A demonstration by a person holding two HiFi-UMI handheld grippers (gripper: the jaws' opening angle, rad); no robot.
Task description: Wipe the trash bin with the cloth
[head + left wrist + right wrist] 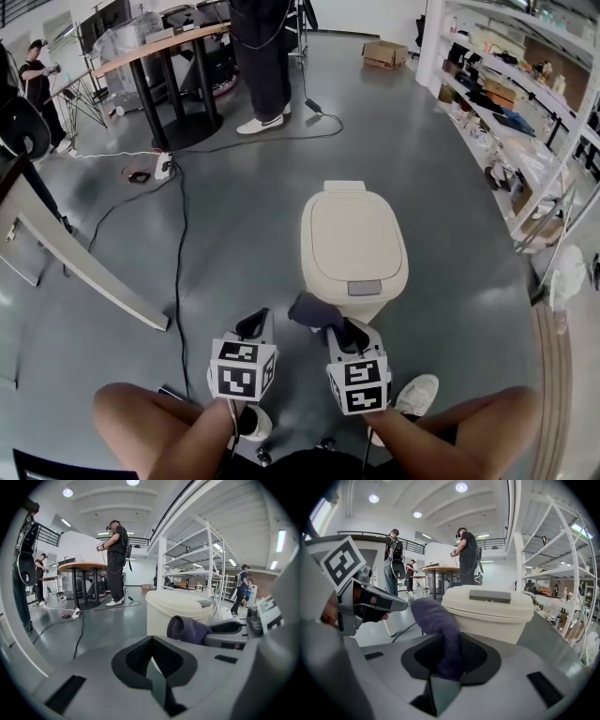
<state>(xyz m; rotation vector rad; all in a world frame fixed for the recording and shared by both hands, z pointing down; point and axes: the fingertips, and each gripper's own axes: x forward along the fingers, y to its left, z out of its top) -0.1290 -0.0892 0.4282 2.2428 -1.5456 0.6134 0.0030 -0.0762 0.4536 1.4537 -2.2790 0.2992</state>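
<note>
While the right gripper (446,663) is clamped on the cloth (438,623), with its dark ribbed pads closed around a fold of it, the left gripper (151,660) has its jaws pressed together with nothing between them. The cloth is a soft, dark purple-grey fabric with a fine nap. It rises from the right jaws as a thick rounded roll and curls over toward the left at its top.

Just ahead of both grippers stands the trash bin (354,246), a squat cream plastic tub with rounded corners. It has a smooth, gently domed lid with a flat grey rectangular tab at the front lip. In the head view the cloth sits at the bin's near lower corner, close beside the wall; whether it touches the plastic cannot be told.

Both grippers are moulded in matt grey plastic, and each carries a white cube printed with black square markers. The person's bare knees (141,417) flank the lower edge, and a white shoe (417,392) rests near the bin's base.

The floor (234,234) is glossy grey and seamless, crossed by thin black cables (178,244). Farther back stands a round wooden-topped table (159,42) on black legs, and white metal shelving (525,103) lines the right side.
</note>
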